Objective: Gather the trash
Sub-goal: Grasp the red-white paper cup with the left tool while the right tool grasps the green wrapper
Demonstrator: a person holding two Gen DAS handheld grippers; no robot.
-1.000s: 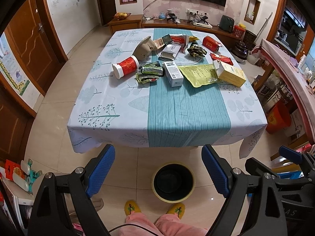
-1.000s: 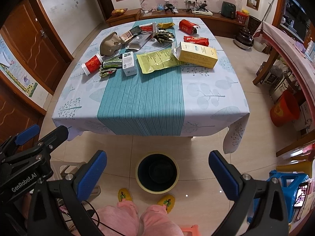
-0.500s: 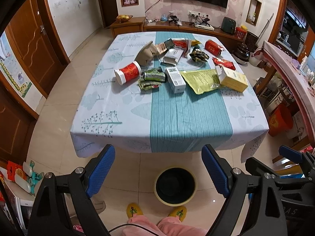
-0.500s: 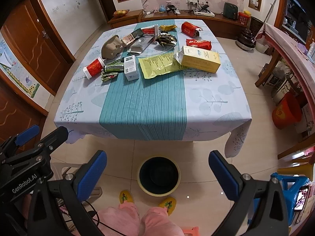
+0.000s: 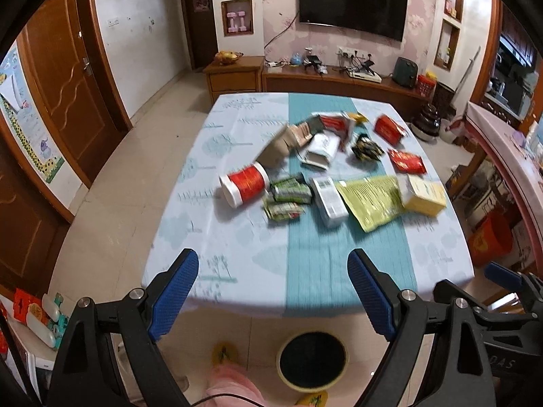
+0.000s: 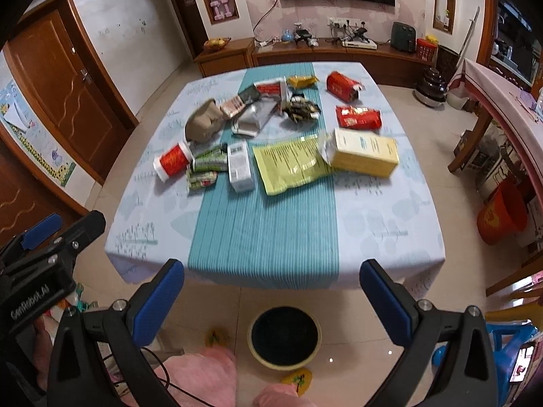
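In the left wrist view, crumpled wrappers, boxes and a red-labelled white jar (image 5: 245, 185) litter the far half of the blue-striped tablecloth table (image 5: 244, 251); the left gripper (image 5: 273, 273), fingers apart and empty, has moved closer. In the right wrist view, the right gripper (image 6: 271, 281), likewise spread and empty, has also advanced above the round black yellow-rimmed bin (image 6: 284, 337).

A wall-mounted television (image 5: 353, 8) hangs above a long wooden sideboard (image 5: 339, 83), brown doors (image 5: 64, 78) line the left wall, beige tiled floor (image 5: 135, 169) throughout.
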